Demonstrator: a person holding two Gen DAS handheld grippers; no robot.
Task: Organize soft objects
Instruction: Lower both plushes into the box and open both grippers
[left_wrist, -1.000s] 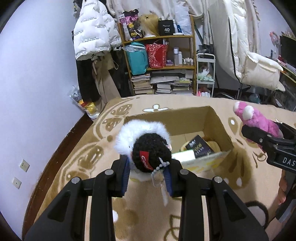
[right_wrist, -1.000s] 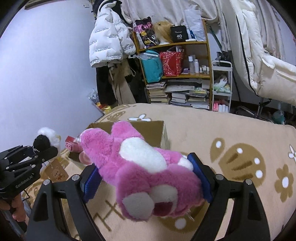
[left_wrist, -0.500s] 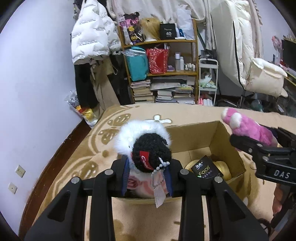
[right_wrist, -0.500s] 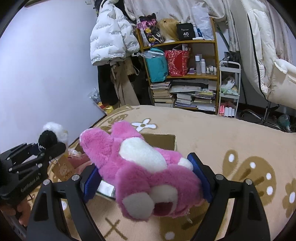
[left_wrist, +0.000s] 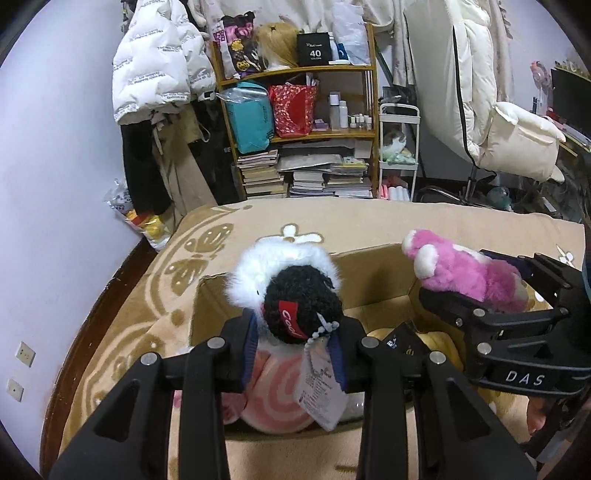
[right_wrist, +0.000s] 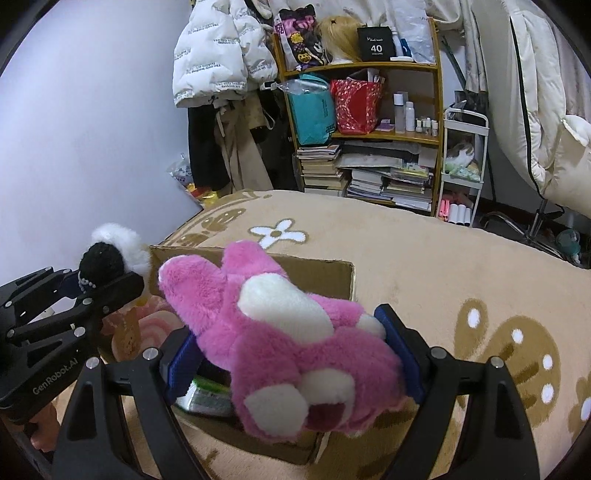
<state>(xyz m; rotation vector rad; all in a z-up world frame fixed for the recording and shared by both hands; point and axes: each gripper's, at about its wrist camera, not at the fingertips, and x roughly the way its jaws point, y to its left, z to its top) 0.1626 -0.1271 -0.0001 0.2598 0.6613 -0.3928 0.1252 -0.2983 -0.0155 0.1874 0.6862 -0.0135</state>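
My left gripper is shut on a black-and-white plush toy with a paper tag and holds it over the left half of an open cardboard box. My right gripper is shut on a pink plush bear and holds it over the box's right side. The bear and right gripper also show at the right of the left wrist view. The left gripper with its toy shows at the left of the right wrist view. A pink-and-white swirl plush lies in the box.
The box sits on a beige patterned blanket. It also holds a black packet and yellow soft things. Behind stand a cluttered bookshelf, hanging coats, a white cart and a padded chair.
Both grippers have moved forward with their toys, from beside the box to over its opening. The grips on both toys have not changed.
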